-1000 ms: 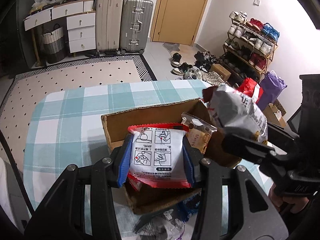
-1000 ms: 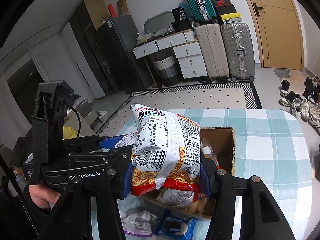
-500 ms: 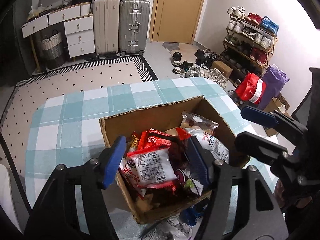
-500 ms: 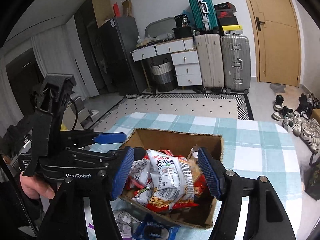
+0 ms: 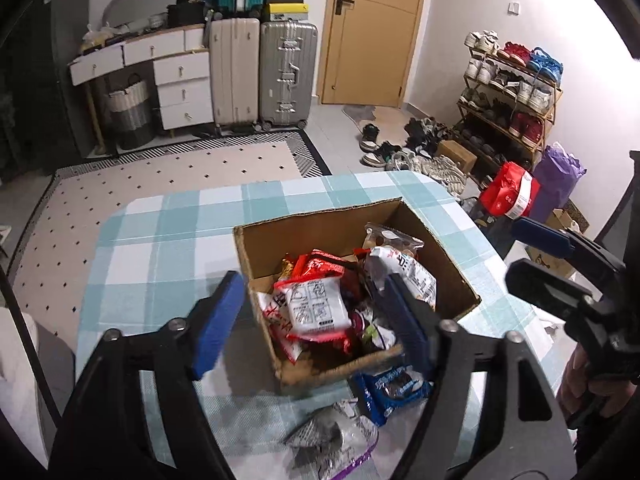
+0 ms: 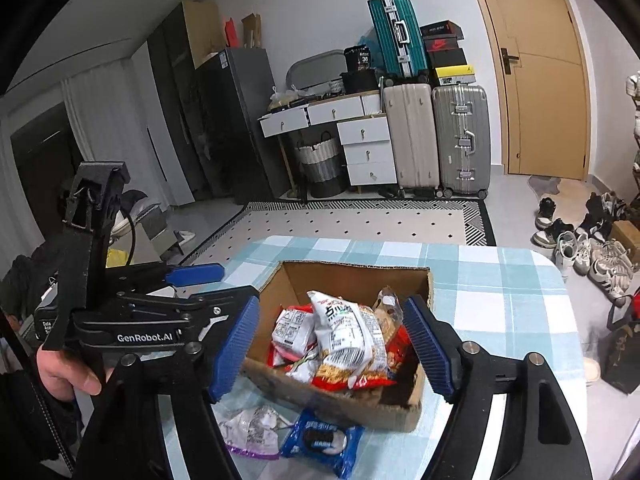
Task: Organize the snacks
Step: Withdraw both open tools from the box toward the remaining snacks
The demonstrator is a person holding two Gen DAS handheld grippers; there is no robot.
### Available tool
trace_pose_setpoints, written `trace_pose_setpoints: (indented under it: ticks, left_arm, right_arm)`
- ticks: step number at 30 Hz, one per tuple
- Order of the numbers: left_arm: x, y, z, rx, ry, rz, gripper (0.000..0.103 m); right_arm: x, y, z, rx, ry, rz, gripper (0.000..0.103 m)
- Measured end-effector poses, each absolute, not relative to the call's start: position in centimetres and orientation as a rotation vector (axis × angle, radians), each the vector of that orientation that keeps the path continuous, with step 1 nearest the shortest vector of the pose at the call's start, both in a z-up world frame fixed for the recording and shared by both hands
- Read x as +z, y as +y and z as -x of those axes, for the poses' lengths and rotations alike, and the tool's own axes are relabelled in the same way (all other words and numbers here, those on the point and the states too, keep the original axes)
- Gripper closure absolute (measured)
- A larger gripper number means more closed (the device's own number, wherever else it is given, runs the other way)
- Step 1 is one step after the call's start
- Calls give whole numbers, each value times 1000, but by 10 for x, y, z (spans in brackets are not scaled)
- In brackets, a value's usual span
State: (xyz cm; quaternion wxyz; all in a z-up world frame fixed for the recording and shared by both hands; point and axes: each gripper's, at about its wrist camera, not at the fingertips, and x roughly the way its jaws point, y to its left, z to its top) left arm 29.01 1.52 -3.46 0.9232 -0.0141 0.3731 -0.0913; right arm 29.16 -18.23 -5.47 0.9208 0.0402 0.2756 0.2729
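Both tongs, left (image 5: 312, 316) and right (image 6: 332, 344), have just been opening and stand apart, empty, above the cardboard box (image 6: 352, 272). Most snacks lie inside; a blue cookie pack (image 6: 320, 442) and a silvery, apparently crumpled packet (image 6: 252, 432) remain on the counter (image 6: 500, 280).

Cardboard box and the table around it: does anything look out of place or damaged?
Two packets lie outside the cardboard box on the tablecloth: a blue cookie packet and a crumpled silver-purple wrapper. The box's near wall looks dented and worn.
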Motion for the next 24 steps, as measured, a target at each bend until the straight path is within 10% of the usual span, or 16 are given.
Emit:
trace_pose_setpoints:
  ticks: [24]
  left_arm:
    - [-31,12,-159,-86,599,32,1]
  right_arm:
    - [-63,-196,-169,533,394,-79,4]
